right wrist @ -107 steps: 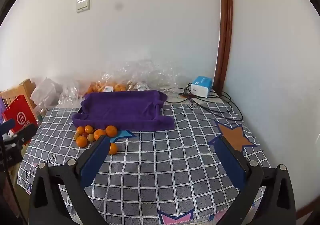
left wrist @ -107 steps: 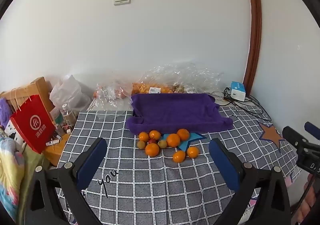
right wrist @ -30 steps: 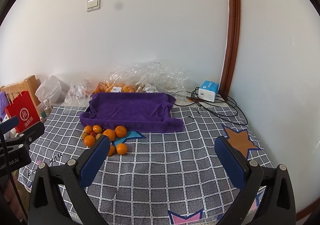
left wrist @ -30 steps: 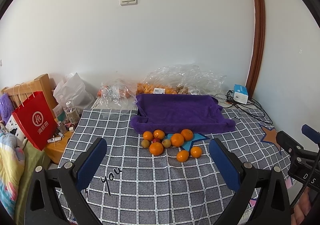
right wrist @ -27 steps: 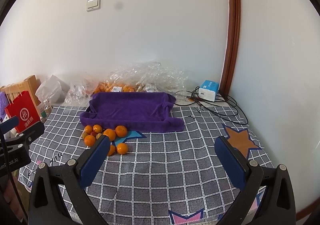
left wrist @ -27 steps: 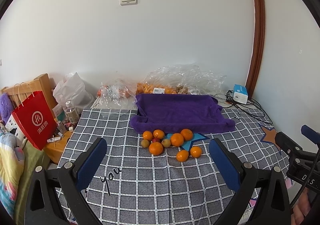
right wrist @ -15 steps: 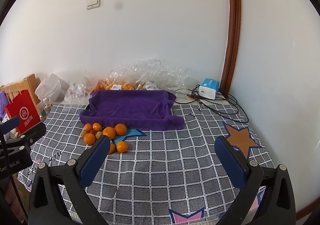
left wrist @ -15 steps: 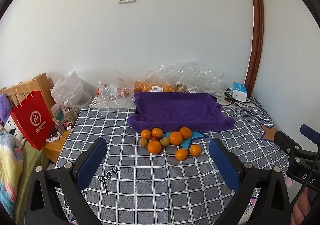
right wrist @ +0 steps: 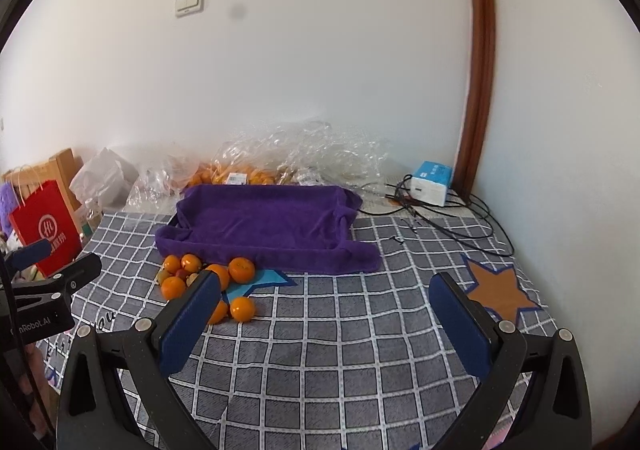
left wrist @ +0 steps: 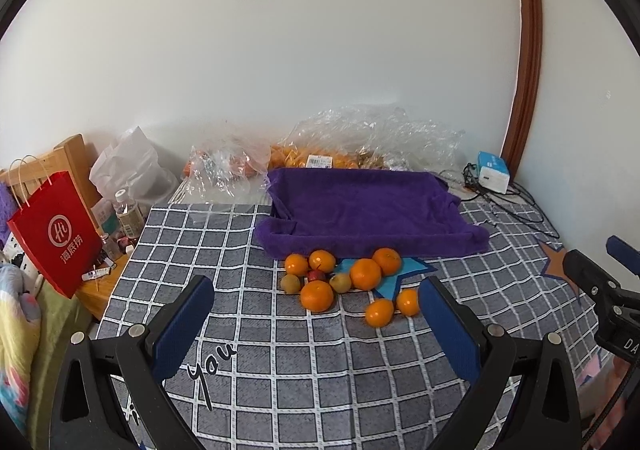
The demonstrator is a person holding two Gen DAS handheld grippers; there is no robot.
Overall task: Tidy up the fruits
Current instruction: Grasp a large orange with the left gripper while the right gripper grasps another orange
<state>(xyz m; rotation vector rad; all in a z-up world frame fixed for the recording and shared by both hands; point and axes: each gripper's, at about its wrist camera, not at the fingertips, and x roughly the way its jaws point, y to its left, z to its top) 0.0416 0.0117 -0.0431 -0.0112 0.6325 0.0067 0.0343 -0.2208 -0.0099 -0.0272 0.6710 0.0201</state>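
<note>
From the left wrist view, the left gripper [left wrist: 316, 314] is hovering above the checked bedspread [left wrist: 280, 378] with its jaws spread wide apart, gripping nothing and touching nothing. Just beyond its blue pads [left wrist: 182, 324], a cluster of oranges [left wrist: 317, 296] is lying on the cloth, mixed with a few small brownish-green fruits [left wrist: 291, 283] and one small red fruit [left wrist: 316, 275]. Two more oranges are sitting a little nearer and to the right, close to the right pad. Behind the cluster, a purple towel [left wrist: 360, 209] is draping over a shallow tray, and nothing is lying on it. Farther back, against the wall, clear plastic bags [left wrist: 376, 137] are holding more orange fruit. A red paper bag [left wrist: 56, 234] is standing at the far left. The right gripper [left wrist: 592, 274] is poking in at the right edge.

From the right wrist view, the right gripper [right wrist: 324, 308] is likewise hanging over the bedspread [right wrist: 340, 350] with its jaws wide apart and nothing between them. The oranges [right wrist: 241, 269] are sitting to the left, partly hidden behind its left pad [right wrist: 192, 324]. The purple towel [right wrist: 264, 226] is lying just beyond them, bare. A blue and white box [right wrist: 432, 182] is resting with black cables far right. The left gripper [right wrist: 48, 274] is showing at the left edge; its jaws cannot be judged from here.
</note>
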